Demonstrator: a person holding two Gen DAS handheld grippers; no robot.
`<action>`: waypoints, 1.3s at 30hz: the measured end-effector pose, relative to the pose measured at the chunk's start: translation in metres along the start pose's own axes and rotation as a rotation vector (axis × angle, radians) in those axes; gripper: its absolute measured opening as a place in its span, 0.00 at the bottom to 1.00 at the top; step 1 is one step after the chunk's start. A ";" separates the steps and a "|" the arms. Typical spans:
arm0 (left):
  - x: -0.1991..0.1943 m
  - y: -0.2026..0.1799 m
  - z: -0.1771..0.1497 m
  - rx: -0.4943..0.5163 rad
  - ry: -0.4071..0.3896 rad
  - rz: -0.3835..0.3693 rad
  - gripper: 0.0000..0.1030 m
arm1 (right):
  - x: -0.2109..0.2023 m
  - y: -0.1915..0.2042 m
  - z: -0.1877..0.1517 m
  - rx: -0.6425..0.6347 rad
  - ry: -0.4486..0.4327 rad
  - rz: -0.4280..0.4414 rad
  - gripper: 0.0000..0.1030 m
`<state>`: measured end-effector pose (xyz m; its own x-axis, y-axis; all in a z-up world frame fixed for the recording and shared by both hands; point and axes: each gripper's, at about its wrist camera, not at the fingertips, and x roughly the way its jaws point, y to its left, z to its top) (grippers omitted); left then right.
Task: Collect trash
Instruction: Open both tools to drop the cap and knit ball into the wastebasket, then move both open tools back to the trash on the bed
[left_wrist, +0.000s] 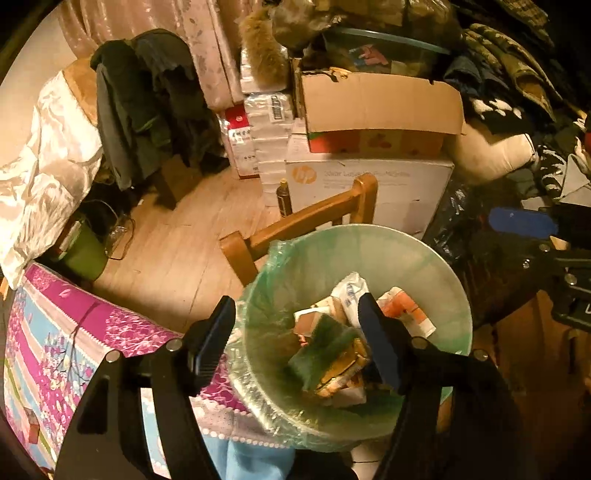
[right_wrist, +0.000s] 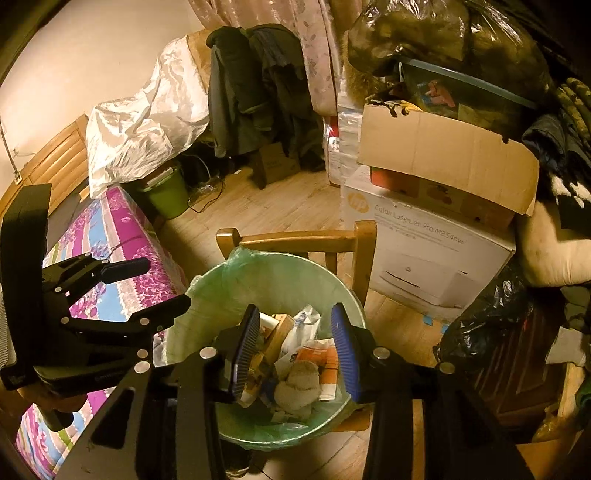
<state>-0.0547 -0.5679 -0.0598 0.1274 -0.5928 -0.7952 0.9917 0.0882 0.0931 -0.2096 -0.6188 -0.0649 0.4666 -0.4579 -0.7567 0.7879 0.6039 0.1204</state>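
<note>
Both the left tool (left_wrist: 297, 338) and the right tool (right_wrist: 295, 350) hang released above the green-lined bin (left_wrist: 406, 251) (half full of wrappers, cartons and a sock (right_wrist: 297, 386)), squeezed between worktop (left_wrist: 55, 332) and chair (right_wrist: 295, 238).

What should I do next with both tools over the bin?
Probably back both away toward the table for more trash. The left tool and right tool both hang open and empty above the bin, with the trash already inside.
</note>
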 end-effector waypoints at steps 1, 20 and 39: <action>-0.003 0.004 -0.001 -0.013 -0.005 0.008 0.64 | -0.002 0.004 0.000 -0.003 -0.011 0.009 0.41; -0.125 0.182 -0.167 -0.522 -0.042 0.332 0.64 | -0.015 0.219 -0.028 -0.297 -0.119 0.319 0.44; -0.252 0.346 -0.441 -1.153 0.032 0.735 0.64 | 0.030 0.508 -0.175 -0.900 0.072 0.729 0.85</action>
<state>0.2502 -0.0351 -0.0913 0.5983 -0.1030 -0.7946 0.1191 0.9921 -0.0389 0.1343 -0.2119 -0.1393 0.6453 0.2103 -0.7344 -0.2425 0.9680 0.0642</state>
